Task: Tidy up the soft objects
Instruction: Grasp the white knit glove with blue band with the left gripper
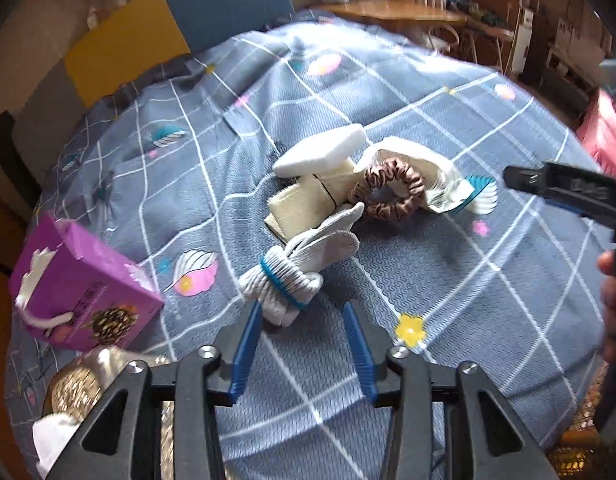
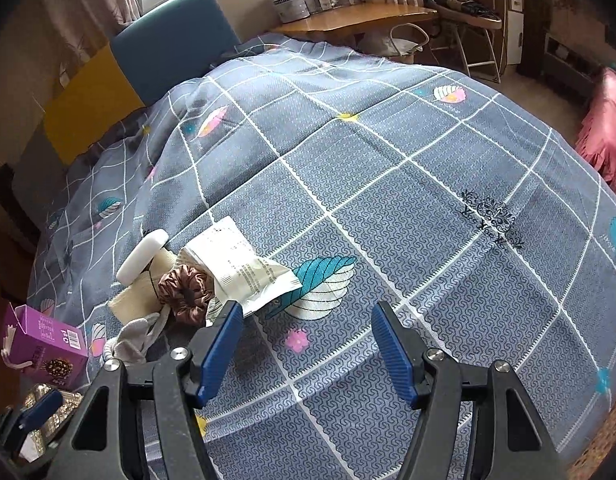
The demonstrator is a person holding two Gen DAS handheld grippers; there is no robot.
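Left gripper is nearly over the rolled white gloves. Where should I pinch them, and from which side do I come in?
Pinch the rolled gloves at the blue band around the roll, where the bundle is tightest and roundest. Come down from the near end: the left gripper is open with that end just ahead of its fingers. The loose glove fingers fan toward the brown scrunchie, so avoid that floppy end.
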